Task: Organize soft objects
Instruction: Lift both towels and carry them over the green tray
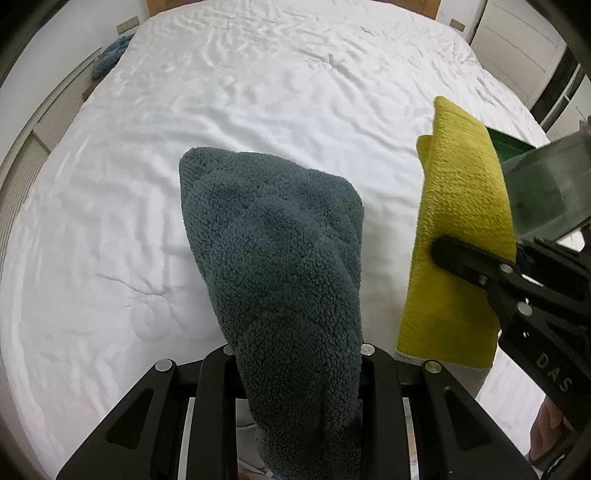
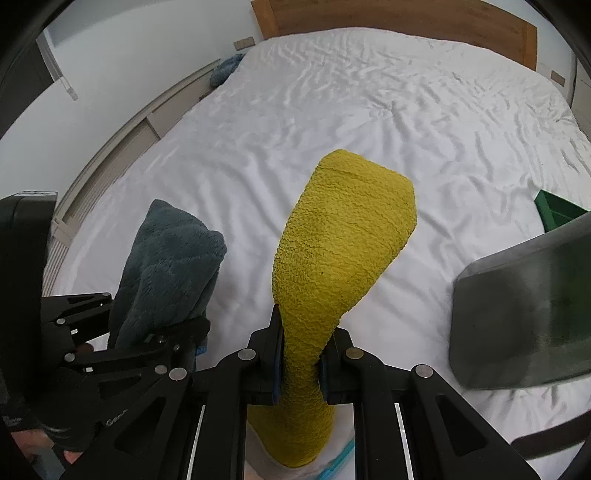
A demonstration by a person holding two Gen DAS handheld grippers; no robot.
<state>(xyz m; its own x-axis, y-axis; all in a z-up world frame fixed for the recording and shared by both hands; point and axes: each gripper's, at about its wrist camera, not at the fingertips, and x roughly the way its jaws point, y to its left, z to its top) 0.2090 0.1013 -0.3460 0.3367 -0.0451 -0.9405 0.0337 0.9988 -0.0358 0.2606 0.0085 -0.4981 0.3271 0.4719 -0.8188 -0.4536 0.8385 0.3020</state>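
My left gripper (image 1: 297,350) is shut on a fluffy dark teal towel (image 1: 280,266), which stands up between its jaws above the white bed (image 1: 229,110). My right gripper (image 2: 301,354) is shut on a yellow-green cloth (image 2: 340,236), also held above the bed. In the left wrist view the yellow-green cloth (image 1: 461,240) hangs to the right, pinched by the right gripper (image 1: 454,258). In the right wrist view the teal towel (image 2: 170,266) is at the left, in the left gripper (image 2: 162,332).
A grey translucent bin (image 2: 517,314) is close at the right, with a green box (image 2: 554,214) behind it. A second bluish towel (image 2: 225,68) lies by the bed's far left edge. A wooden headboard (image 2: 406,18) is at the far end.
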